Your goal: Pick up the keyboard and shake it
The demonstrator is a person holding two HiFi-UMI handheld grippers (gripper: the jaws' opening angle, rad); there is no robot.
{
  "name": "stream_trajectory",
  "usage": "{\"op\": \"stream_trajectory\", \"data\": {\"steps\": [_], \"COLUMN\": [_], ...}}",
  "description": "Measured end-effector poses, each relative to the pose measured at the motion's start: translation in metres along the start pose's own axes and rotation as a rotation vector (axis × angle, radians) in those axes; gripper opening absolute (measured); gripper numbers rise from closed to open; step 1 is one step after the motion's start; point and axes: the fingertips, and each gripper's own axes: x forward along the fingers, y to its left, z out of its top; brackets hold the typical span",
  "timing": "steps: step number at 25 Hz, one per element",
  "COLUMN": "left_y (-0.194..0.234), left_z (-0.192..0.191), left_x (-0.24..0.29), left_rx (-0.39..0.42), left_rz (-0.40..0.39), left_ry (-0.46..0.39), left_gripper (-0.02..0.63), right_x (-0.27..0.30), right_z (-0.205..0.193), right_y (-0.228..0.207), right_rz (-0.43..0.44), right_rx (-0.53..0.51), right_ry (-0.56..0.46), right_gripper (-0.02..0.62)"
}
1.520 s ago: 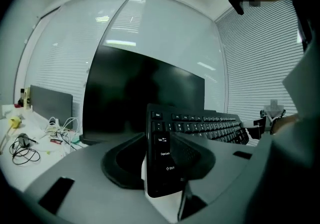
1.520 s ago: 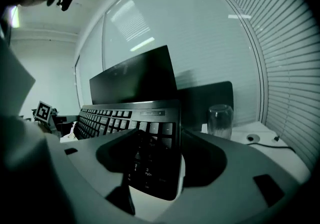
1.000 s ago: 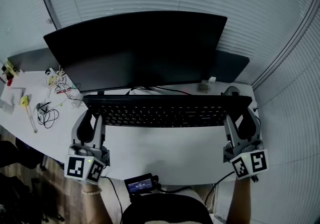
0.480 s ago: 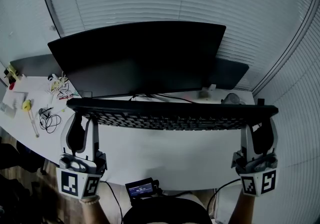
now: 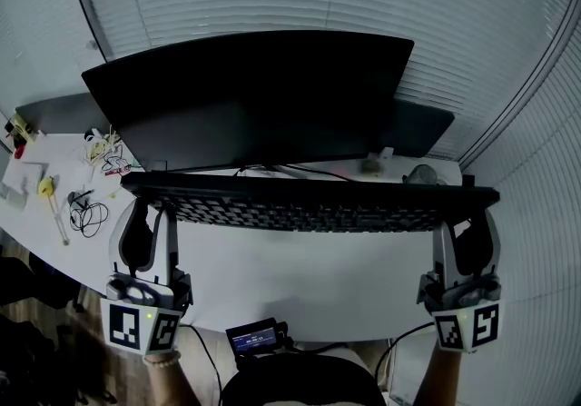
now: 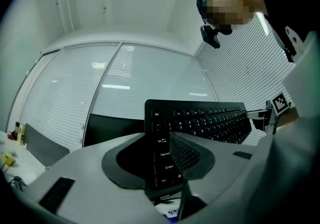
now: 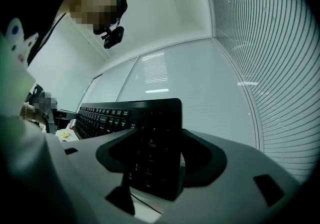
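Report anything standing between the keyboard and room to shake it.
The left hand-held gripper and right hand-held gripper each clamp an end of the keyboard, held above the desk. Only the monitor stands close behind it; nothing visible in front.

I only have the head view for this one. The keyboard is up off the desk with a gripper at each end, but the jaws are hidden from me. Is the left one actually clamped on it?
Observer: Yes. The left gripper view shows the left gripper with its jaws closed on the keyboard at the Esc-to-Ctrl end.
Operator: And the right?
Observer: The right gripper pinches the number-pad end between its jaws.
Operator: Anything above the keyboard?
Observer: The person leans over it, with a small camera worn on the head.
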Motion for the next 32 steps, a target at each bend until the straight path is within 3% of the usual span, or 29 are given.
{"op": "stream_trajectory", "data": {"steps": [7,12,18,32], "left_y": [0.009,0.025,0.034,0.033], "left_z": [-0.036,-0.092,-0.130,-0.254], "left_x": [-0.005,-0.021,-0.027,-0.064], "left_rx": [-0.026,0.008,-0.063,-0.167], "left_rz": [0.023,0.072,0.083,0.064], "left_ry": [0.111,0.262,0.401,0.745], "left_gripper": [0.149,0.149,0.149,0.147], "right_x": [0.003,0.002,0.003,-0.026], "right_z": [-0.047,-0.102,-0.133,-0.250], "right_y": [0.008,0.014,0.021,0.035], "right_rz": [0.004,0.012,0.015,0.005], "right_rx": [0.065,0.119,0.141,0.233], "right_ry": [0.138,0.245,0.395,0.712], "right_gripper": [0.282,0.282,0.282,0.282]}}
